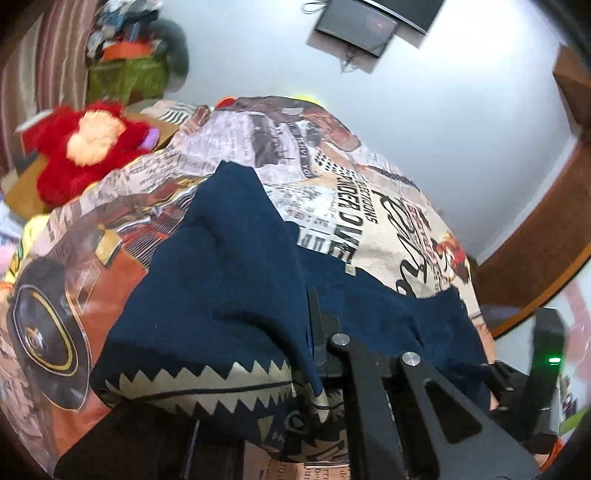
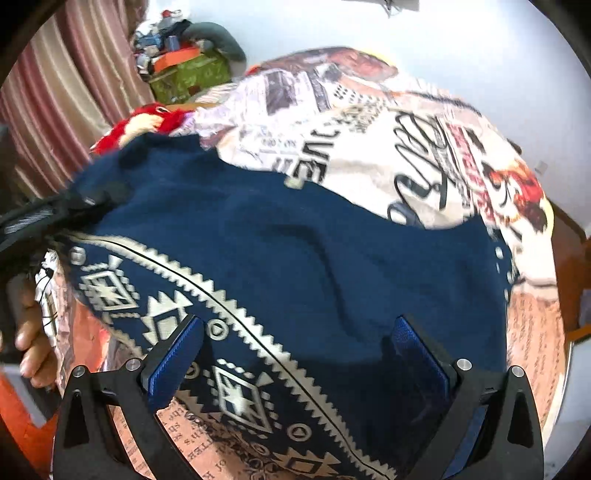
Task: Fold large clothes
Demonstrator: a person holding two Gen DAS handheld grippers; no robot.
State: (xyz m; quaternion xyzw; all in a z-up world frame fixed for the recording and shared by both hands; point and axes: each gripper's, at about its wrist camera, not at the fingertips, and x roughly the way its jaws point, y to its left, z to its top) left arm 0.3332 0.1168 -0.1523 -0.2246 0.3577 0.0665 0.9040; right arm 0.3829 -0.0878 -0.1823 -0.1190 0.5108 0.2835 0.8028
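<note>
A large navy garment [image 1: 229, 280] with a cream zigzag and diamond border lies on a bed with a printed newspaper-style cover [image 1: 332, 177]. My left gripper [image 1: 314, 343] is shut on a fold of the garment and lifts it into a ridge. In the right wrist view the garment [image 2: 295, 258] spreads across the bed, its patterned border [image 2: 207, 332] nearest. My right gripper [image 2: 299, 343] is open, its blue-padded fingers [image 2: 177, 354] apart just above the cloth. The left gripper [image 2: 66, 206] shows at the garment's far left edge.
A red plush toy [image 1: 85, 147] lies at the bed's far left. A green box [image 2: 188, 74] with clutter stands by striped curtains [image 2: 55, 110]. A wooden bed frame [image 1: 535, 236] runs along the right. A dark screen [image 1: 369, 26] hangs on the white wall.
</note>
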